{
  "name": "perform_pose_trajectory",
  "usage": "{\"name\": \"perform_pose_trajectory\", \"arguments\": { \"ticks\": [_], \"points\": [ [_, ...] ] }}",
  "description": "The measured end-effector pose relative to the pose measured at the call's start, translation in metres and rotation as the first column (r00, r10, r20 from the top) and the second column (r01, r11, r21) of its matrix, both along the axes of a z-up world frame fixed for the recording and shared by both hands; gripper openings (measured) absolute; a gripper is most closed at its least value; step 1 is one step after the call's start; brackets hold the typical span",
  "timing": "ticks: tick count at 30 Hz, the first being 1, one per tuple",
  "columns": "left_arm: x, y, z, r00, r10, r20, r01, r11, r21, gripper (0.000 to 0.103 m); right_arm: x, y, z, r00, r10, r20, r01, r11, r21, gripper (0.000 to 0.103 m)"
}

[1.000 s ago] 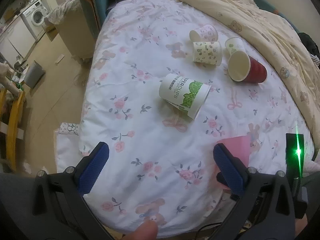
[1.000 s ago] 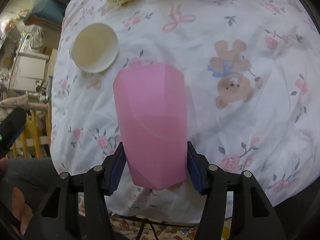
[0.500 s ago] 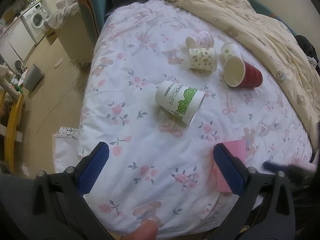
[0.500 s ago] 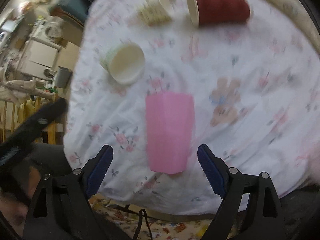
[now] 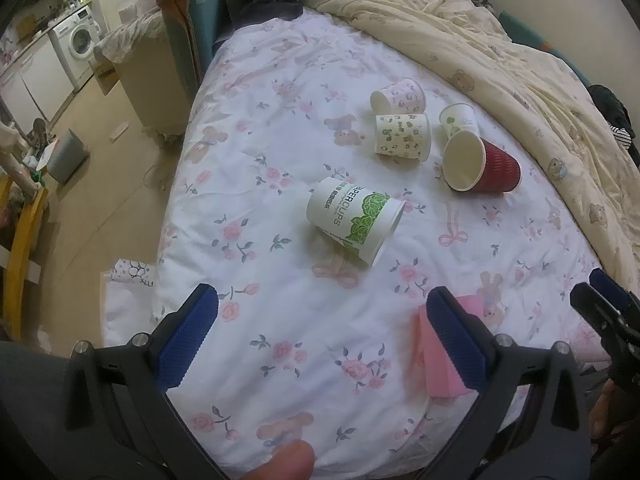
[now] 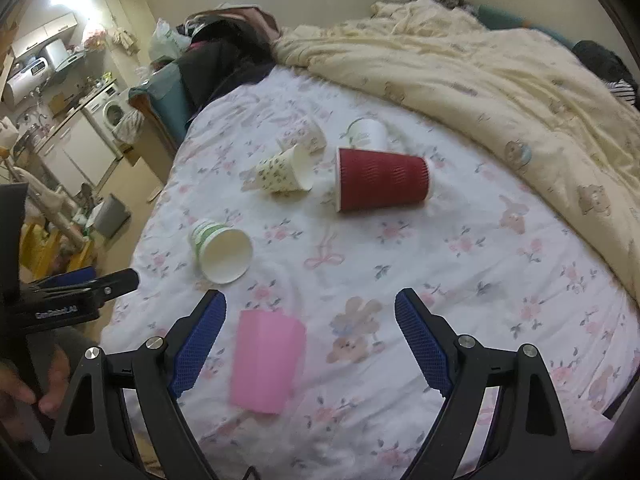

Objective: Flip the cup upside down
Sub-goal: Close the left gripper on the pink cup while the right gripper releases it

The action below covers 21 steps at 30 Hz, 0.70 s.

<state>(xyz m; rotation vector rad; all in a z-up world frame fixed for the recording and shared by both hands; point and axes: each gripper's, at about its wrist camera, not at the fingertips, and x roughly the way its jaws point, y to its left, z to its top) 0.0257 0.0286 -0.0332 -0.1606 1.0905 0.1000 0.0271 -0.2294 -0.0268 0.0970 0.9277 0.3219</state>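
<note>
A pink cup [image 6: 267, 362] stands upside down on the floral bedsheet [image 6: 460, 272] near the bed's front edge; it also shows in the left wrist view [image 5: 440, 360], partly behind my left finger. My right gripper [image 6: 310, 340] is open and empty, pulled back above the pink cup, which sits by its left finger. My left gripper [image 5: 320, 336] is open and empty over the sheet, short of a white-and-green paper cup [image 5: 354, 224] lying on its side.
A red cup [image 6: 382, 184] lies on its side, with three small patterned paper cups [image 5: 402, 134] around it. A cream duvet [image 6: 500, 80] is bunched along the far right. The bed's left edge drops to the floor [image 5: 100, 184].
My right gripper opened, let go of the pink cup and drew back and up. The pink cup stays standing upside down. My left gripper also backed away a little.
</note>
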Motion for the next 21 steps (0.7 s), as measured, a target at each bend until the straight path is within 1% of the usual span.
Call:
{"name": "perform_pose_trajectory", "arguments": {
  "ticks": [4,6,10,14,16,19,21],
  "points": [
    [-0.001,-0.002,0.001,1.000,0.010,0.006,-0.010,1.000,0.017,0.103,0.002,-0.002,0.006,0.999,-0.002,0.032,0.002,1.000,-0.002,0.089],
    [0.000,-0.003,0.001,1.000,-0.002,0.002,0.002,1.000,0.023,0.103,0.001,-0.004,0.007,0.999,-0.012,0.030,0.012,1.000,0.009,0.089],
    [0.001,-0.011,-0.005,0.999,-0.007,-0.047,0.008,1.000,0.024,0.103,0.004,-0.015,0.008,0.998,-0.061,0.012,0.060,0.997,0.045,0.089],
    [-0.002,-0.025,-0.019,0.994,-0.006,-0.109,0.003,1.000,-0.026,0.103,0.001,-0.029,0.008,0.993,-0.120,0.000,0.120,0.992,0.049,0.089],
    [-0.003,-0.035,-0.027,0.990,-0.012,-0.141,0.006,0.999,-0.046,0.103,0.000,-0.035,0.009,0.990,-0.143,0.008,0.142,0.989,0.029,0.089],
    [-0.006,-0.053,-0.041,0.979,-0.027,-0.203,0.008,0.996,-0.094,0.103,0.001,-0.046,0.007,0.986,-0.163,-0.016,0.164,0.985,0.051,0.089],
    [-0.008,-0.067,-0.050,0.968,-0.038,-0.249,0.010,0.994,-0.111,0.103,0.002,-0.054,0.005,0.983,-0.178,-0.034,0.180,0.981,0.069,0.089]
  ]
}}
